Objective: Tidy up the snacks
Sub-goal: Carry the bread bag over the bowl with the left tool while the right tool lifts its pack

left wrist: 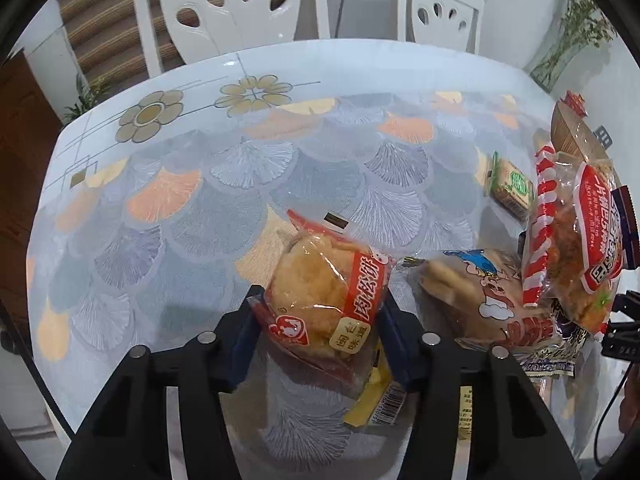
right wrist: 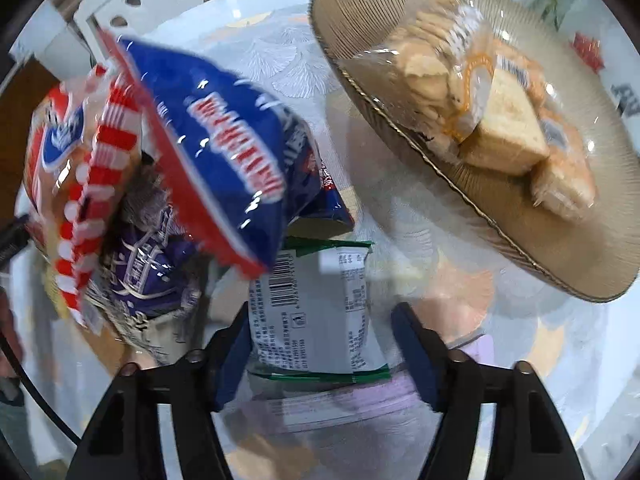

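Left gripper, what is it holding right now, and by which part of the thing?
The left gripper holds the meat floss cake packet, its fingers pressing the packet's two sides at its lower, near half.

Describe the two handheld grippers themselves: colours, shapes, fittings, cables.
Left gripper and right gripper match: black angular plastic frames with cut-out slots, round silver bolt heads on top, and flat dark-blue finger pads. A thin black cable trails nearby.
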A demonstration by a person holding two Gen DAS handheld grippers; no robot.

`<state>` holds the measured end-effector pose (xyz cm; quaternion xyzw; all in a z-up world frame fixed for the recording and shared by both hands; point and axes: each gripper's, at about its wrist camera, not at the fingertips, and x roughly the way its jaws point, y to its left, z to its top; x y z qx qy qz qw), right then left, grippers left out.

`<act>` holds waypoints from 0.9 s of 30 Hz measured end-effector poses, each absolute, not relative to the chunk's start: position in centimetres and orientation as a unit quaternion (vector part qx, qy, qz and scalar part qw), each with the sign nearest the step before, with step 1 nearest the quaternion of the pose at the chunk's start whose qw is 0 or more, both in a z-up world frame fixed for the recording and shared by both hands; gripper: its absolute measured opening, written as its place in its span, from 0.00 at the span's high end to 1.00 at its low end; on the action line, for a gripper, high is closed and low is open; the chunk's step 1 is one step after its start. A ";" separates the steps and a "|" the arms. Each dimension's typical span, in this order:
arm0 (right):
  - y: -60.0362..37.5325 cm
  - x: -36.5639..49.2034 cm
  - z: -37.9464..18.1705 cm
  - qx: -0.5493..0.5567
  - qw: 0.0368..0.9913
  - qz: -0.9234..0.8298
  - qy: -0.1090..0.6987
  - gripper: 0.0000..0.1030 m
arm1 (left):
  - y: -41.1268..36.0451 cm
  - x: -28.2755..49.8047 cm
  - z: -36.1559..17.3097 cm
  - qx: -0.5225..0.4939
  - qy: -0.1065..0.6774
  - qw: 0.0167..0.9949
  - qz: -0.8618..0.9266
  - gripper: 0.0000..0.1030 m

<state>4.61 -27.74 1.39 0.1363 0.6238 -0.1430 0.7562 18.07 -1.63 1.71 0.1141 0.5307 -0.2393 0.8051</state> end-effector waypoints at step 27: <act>-27.6 -3.5 7.3 0.164 0.794 -0.104 0.576 0.51 | 0.2 7.7 8.6 0.063 0.496 0.833 -0.234 0.55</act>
